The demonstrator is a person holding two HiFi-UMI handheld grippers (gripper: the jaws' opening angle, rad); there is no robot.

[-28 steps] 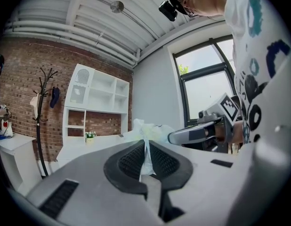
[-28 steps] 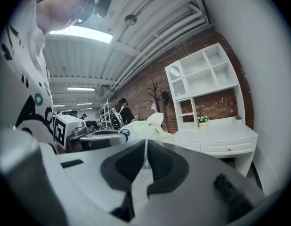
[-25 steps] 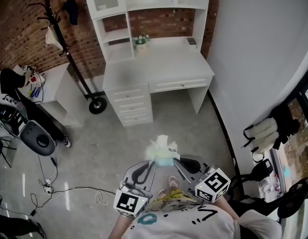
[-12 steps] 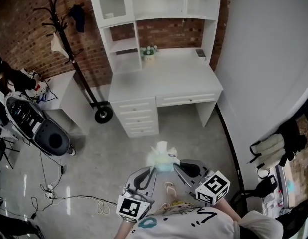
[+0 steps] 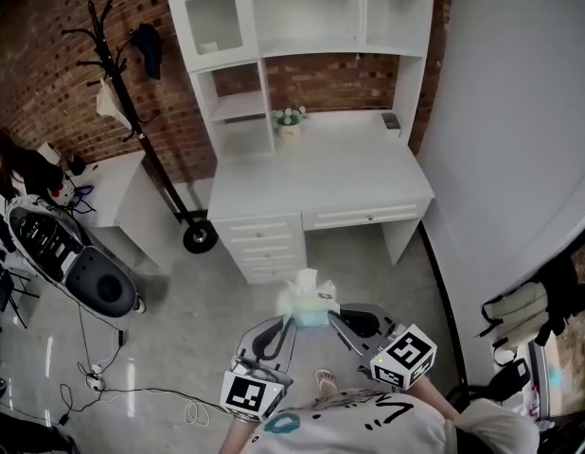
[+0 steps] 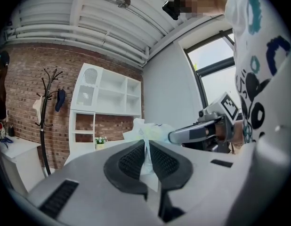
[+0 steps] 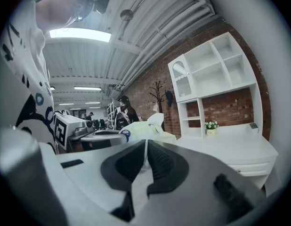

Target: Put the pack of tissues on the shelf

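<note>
Jaws on both sides are nearly closed, each pinching a thin flap of wrapper.

Left gripper: pads almost together with a sliver of plastic film clamped between them. The pack of tissues bulges just past the tips.

Right gripper: same picture, pads pressed on a thin edge of the wrapper, pack sitting just beyond.

Head view: the pack hangs in the air between the two grippers at lower centre of frame. It is over the grey floor, well short of the white bench.

Shelf unit stands on the bench at top centre, against the brick wall. Small flower pot sits on the bench under the shelves. Coat stand is upper left.
</note>
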